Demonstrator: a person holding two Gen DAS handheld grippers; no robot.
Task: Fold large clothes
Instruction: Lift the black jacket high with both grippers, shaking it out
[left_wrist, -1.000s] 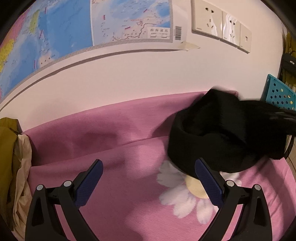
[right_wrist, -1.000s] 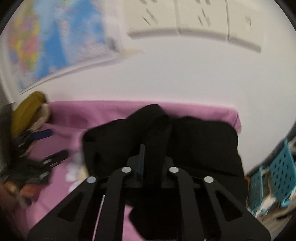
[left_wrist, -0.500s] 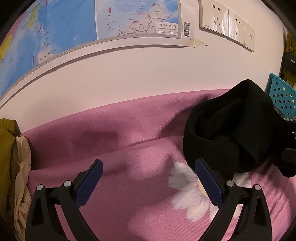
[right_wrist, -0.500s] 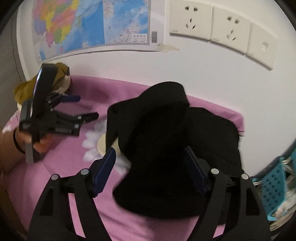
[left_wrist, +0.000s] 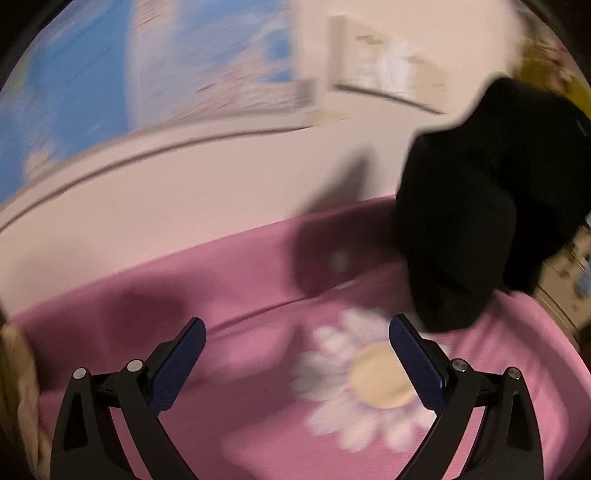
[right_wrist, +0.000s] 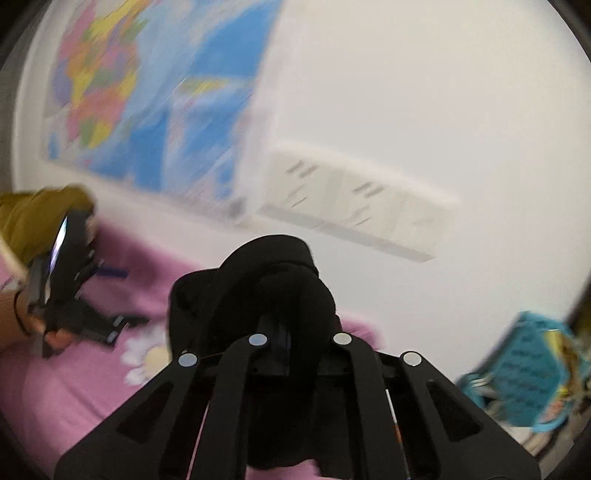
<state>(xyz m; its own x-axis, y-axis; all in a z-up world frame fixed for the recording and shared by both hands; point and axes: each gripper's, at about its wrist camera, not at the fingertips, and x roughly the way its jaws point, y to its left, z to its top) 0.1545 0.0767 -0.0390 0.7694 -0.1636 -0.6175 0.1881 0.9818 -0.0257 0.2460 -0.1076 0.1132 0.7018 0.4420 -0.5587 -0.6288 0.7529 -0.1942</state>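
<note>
A bunched black garment (left_wrist: 480, 206) hangs in the air at the right of the left wrist view, its lower end just above the pink bedsheet (left_wrist: 240, 295). My right gripper (right_wrist: 291, 332) is shut on this black garment (right_wrist: 266, 280) and holds it lifted. My left gripper (left_wrist: 295, 354) is open and empty, low over the sheet, left of the garment. It also shows at the left of the right wrist view (right_wrist: 74, 295), held in a hand.
The sheet has a white daisy print (left_wrist: 373, 380). A map (left_wrist: 129, 74) and wall sockets (right_wrist: 351, 203) hang behind the bed. Olive and cream clothes (right_wrist: 33, 214) lie at the left. A blue basket (right_wrist: 524, 373) stands at the right.
My right gripper, open half a second ago, has shut on the black garment and raised it off the sheet. Both views are blurred by motion. My left gripper stays open.
</note>
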